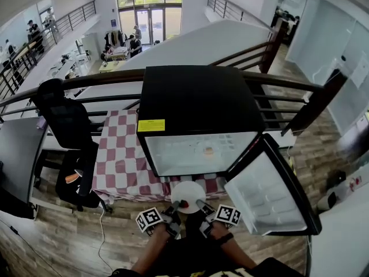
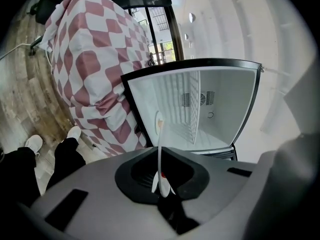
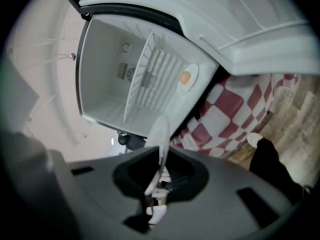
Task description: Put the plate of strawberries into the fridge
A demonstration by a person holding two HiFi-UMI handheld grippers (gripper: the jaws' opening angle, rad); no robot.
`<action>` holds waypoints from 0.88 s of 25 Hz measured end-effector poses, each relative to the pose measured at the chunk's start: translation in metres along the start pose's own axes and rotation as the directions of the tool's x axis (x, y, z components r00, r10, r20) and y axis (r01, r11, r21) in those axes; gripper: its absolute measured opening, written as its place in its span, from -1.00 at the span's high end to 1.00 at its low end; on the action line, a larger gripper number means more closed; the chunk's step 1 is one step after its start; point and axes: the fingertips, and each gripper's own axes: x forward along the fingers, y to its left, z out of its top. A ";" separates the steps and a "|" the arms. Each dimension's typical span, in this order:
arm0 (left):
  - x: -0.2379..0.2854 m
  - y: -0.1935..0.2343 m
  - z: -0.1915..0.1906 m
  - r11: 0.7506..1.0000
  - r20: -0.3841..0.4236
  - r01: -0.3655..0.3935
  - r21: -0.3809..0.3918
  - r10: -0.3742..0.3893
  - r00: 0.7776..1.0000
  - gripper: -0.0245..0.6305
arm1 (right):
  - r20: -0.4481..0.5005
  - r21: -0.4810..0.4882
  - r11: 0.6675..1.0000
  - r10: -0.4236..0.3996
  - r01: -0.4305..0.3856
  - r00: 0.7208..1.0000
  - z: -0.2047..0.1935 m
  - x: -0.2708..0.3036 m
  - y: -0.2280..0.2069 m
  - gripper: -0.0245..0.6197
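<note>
Jaws of the left gripper (image 2: pixel 162 183) and the right gripper (image 3: pixel 159 184) are each pinched on the rim of the plate of strawberries (image 1: pixel 188 196), one at either side. The plate hangs just in front of the fridge (image 1: pixel 199 105), whose door (image 1: pixel 268 195) stands wide. This looks like the carry-in step. Next, the plate should stay level and travel forward into the fridge, clear of the small dish (image 1: pixel 207 151) on its wire shelf (image 3: pixel 150 74).
</note>
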 end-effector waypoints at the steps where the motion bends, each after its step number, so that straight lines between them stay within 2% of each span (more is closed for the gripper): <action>1: 0.003 -0.001 0.002 1.000 0.003 0.000 0.000 0.000 1.000 0.84 | -0.005 -0.010 1.000 -0.001 0.001 1.000 0.005 0.003 0.000 0.78; 7: 0.021 0.004 0.021 0.999 0.019 -0.022 0.025 0.022 1.000 0.84 | -0.033 -0.001 1.000 -0.001 0.001 0.999 0.018 0.025 -0.006 0.78; 13: 0.033 0.012 0.038 0.998 0.044 -0.055 0.012 0.055 0.998 0.84 | -0.062 0.041 0.999 0.004 -0.001 0.998 0.026 0.047 -0.014 0.78; 22: 0.059 0.019 0.058 0.998 0.070 -0.068 -0.005 0.068 0.995 0.84 | -0.090 0.041 0.999 -0.017 0.021 0.996 0.047 0.071 -0.025 0.78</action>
